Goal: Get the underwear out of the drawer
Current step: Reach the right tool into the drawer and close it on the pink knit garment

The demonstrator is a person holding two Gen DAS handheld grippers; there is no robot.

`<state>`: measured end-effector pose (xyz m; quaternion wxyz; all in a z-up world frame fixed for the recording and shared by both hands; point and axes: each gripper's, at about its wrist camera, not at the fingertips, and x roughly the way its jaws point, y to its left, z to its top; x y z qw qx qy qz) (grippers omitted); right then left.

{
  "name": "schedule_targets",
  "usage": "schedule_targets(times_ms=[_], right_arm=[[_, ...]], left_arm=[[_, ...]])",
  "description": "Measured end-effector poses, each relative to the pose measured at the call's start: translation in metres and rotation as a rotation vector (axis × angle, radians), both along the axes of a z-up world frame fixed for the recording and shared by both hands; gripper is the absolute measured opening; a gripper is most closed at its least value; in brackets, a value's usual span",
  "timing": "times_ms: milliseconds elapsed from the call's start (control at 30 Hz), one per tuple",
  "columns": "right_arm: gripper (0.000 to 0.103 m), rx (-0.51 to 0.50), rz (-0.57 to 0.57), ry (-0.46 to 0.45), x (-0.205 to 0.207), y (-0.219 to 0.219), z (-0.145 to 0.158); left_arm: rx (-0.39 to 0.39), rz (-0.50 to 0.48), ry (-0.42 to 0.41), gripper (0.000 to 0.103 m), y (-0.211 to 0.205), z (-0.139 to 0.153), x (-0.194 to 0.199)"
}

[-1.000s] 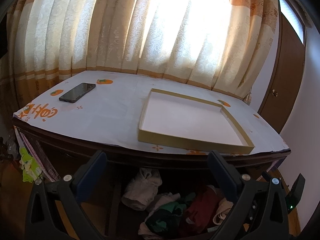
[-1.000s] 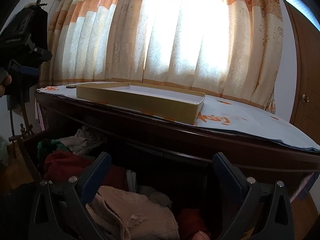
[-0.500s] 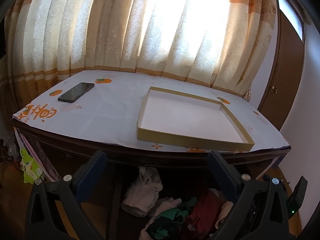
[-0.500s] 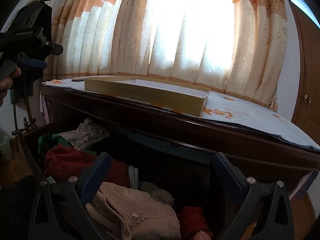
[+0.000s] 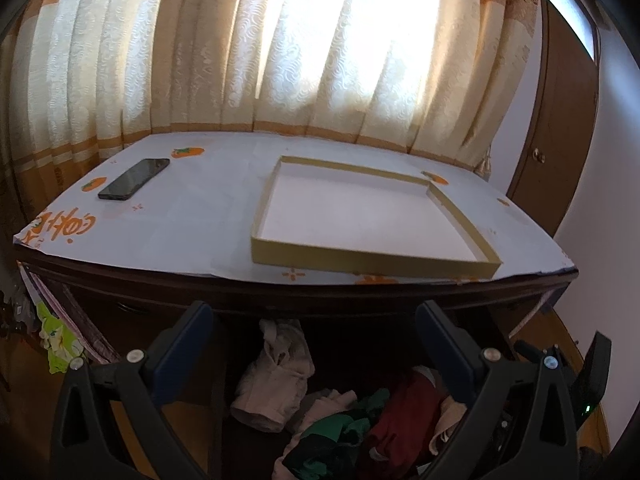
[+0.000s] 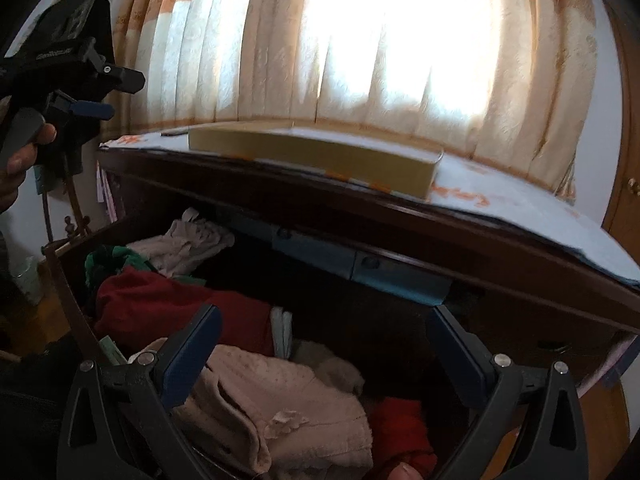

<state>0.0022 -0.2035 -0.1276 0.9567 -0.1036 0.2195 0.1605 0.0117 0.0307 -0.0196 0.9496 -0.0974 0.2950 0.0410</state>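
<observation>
Left hand-held gripper (image 5: 312, 316): jaws spread wide, nothing between them, touching nothing. It hangs above the open drawer (image 6: 68, 280), in front of the tabletop (image 5: 208, 216) edge. From the right wrist view the same tool shows at upper left, gripped by a hand (image 6: 20, 160).

Right hand-held gripper (image 6: 322, 322): jaws also wide apart, empty. Its fingers (image 6: 188, 352) sit just over a pale pink knit garment (image 6: 276, 412) in the drawer; whether the left finger brushes the fabric, cannot tell.

Drawer contents, underwear and other clothing in a loose heap: pink knit piece nearest the right gripper, dark red garment (image 6: 168, 308) behind it, green fabric (image 6: 108, 258) at the drawer's left side, a crumpled off-white piece (image 6: 180, 240) toward the drawer's back under the tabletop edge. Left wrist view shows the same heap: off-white piece (image 5: 276, 372), green (image 5: 336, 436), dark red (image 5: 400, 412).

On the tabletop: shallow yellow-rimmed box lid (image 5: 372, 258) close to the front edge, a black phone (image 5: 134, 179) well to its left, both on a white cloth with orange prints. Lit curtains (image 5: 280, 48) behind the tabletop.
</observation>
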Motion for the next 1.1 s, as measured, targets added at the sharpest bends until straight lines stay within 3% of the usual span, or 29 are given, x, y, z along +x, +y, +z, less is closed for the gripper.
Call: schedule_targets(times_ms=[233, 667, 800, 1100], right_arm=[[0.102, 0.062, 0.033, 0.095, 0.01, -0.007, 0.001], [0.102, -0.004, -0.037, 0.086, 0.01, -0.003, 0.019], [0.102, 0.06, 0.009, 0.195, 0.015, -0.007, 0.026], [0.102, -0.007, 0.038, 0.345, 0.021, 0.012, 0.009]], left_arm=[[0.018, -0.027, 0.05, 0.103, -0.007, -0.011, 0.008], [0.043, -0.047, 0.177, 0.103, -0.011, -0.04, 0.023], [0.042, -0.069, 0.198, 0.103, -0.015, -0.044, 0.025], [0.038, -0.081, 0.211, 0.103, -0.018, -0.046, 0.026]])
